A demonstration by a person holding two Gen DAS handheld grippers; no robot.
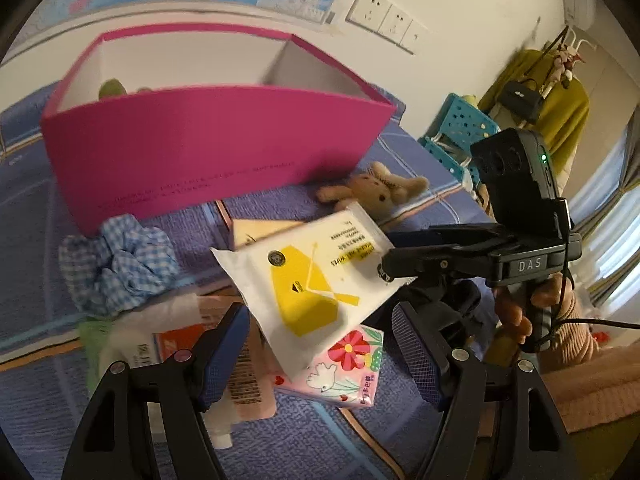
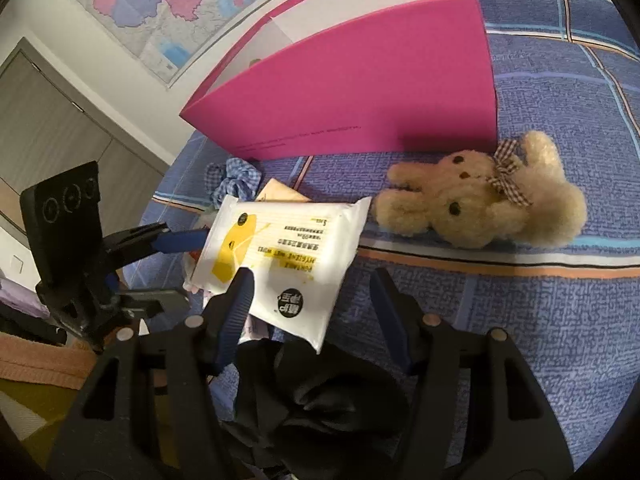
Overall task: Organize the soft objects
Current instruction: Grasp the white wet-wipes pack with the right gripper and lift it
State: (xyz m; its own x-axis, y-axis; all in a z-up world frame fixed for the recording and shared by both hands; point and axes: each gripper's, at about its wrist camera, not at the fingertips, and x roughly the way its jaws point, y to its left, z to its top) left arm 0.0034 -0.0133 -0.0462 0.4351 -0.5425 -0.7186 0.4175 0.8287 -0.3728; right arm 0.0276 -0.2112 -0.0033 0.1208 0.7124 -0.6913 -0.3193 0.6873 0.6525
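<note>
Plainly the right claw (image 2: 312, 280) stands wide, its jaws well apart; one finger overlaps the near edge of the white and yellow pack of wipes (image 2: 280, 248), the other is clear of it, so nothing is clamped; the left claw (image 1: 320, 314) is just as wide, the pack's lower corner lying between its fingers without being pinched. The wipes lie tilted on a small heap, propped on the flowered tissue pack (image 1: 344, 368) and other packets, which is probably why one end sits higher; both claws face the pack from opposite sides, as if to steady it for a grip. Just beyond the heap lies a blue checked scrunchie (image 1: 120, 264), against the foot of the pink box (image 2: 360, 80); the box stands open at the top, close by, the likely home for the soft things (something green already shows inside, too little to name). A plush bear (image 2: 480, 196) lies on its back beside the box's near corner, on the blue checked cloth (image 2: 560, 320); it looks untouched and easy to squeeze.
</note>
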